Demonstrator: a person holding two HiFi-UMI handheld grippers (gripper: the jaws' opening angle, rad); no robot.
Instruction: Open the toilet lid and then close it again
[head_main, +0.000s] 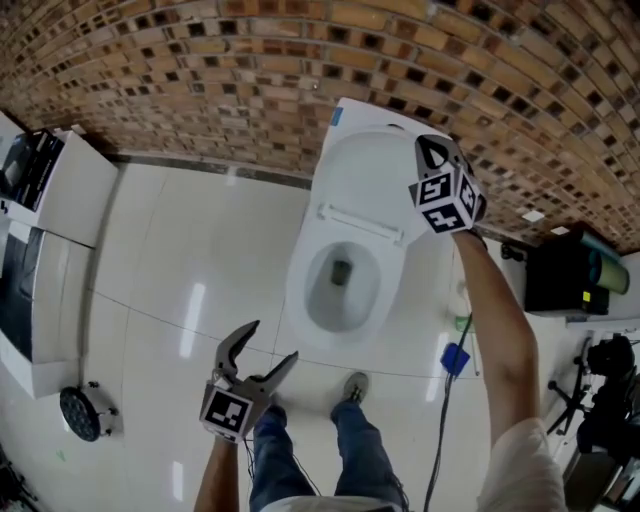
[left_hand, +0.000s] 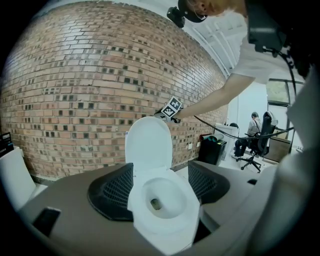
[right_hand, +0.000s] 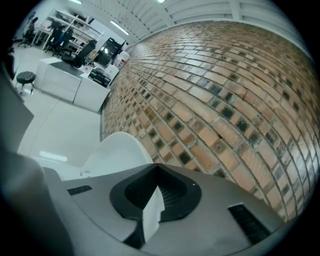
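Held low before the person's blue-jeaned legs (head_main: 275, 455), the left gripper (head_main: 272, 345) has its jaws spread wide with nothing clamped, aimed at the white ceramic toilet bowl (head_main: 340, 285). The right gripper (head_main: 440, 175) has its jaws pressed together at the top edge of the white oval plastic toilet lid (head_main: 365, 175); whether it touches cannot be judged. A glossy white tiled floor (head_main: 200, 260) runs to a red-brown brick wall (head_main: 200, 60), where the toilet sits. The lid stands raised, long axis upright, hinge at the bottom, inner face toward the person. The bare right arm (head_main: 495, 320) stretches forward beside the bowl.
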